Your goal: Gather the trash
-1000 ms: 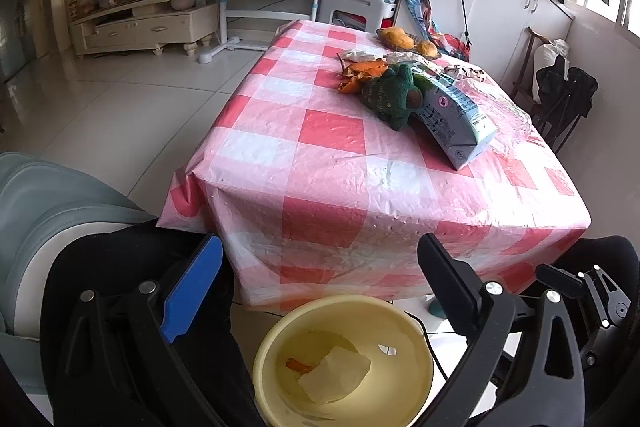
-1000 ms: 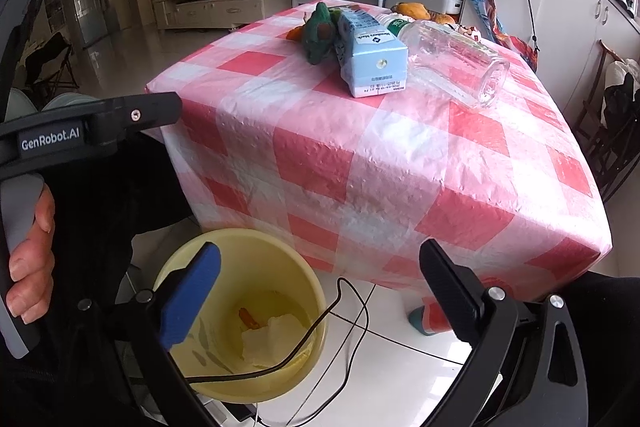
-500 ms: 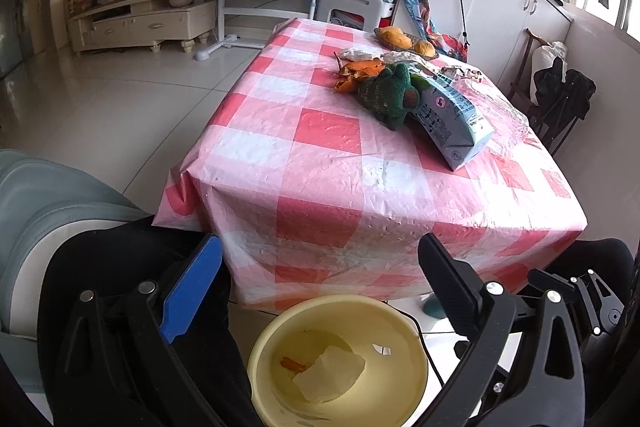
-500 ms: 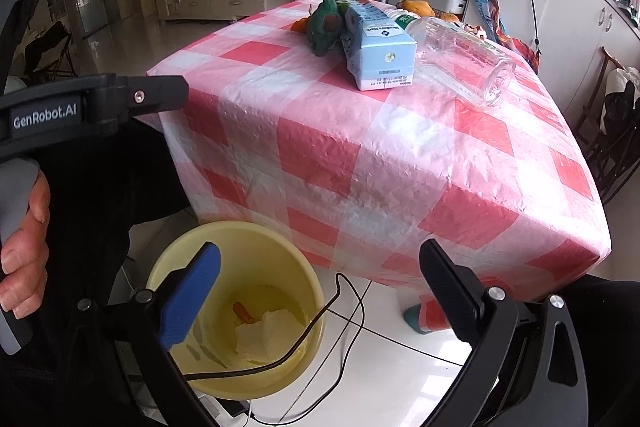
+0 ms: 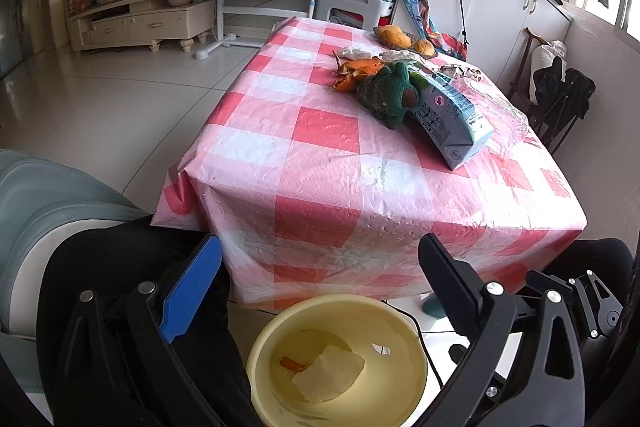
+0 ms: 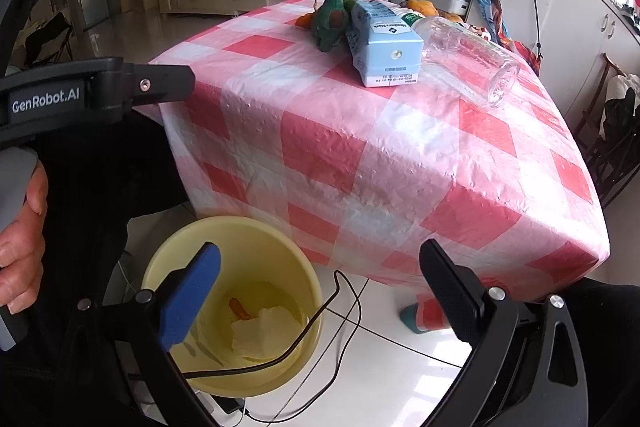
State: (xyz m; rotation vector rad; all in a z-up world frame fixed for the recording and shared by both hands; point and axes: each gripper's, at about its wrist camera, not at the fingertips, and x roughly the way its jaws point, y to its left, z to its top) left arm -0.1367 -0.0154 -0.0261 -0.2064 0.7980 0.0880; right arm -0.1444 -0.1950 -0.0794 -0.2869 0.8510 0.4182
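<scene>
While both grippers hang wide open and empty over the yellow bin on the floor, left gripper and right gripper face the checkered table; milk carton, clear bottle, green toy, orange peels lie there, tissue in bin.

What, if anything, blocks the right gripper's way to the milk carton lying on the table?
Nothing visible does. The right gripper is open and empty, low by the yellow bin; the milk carton lies with its end facing the near table edge, bare checked cloth between. The green plush toy and clear bottle only flank it.
</scene>
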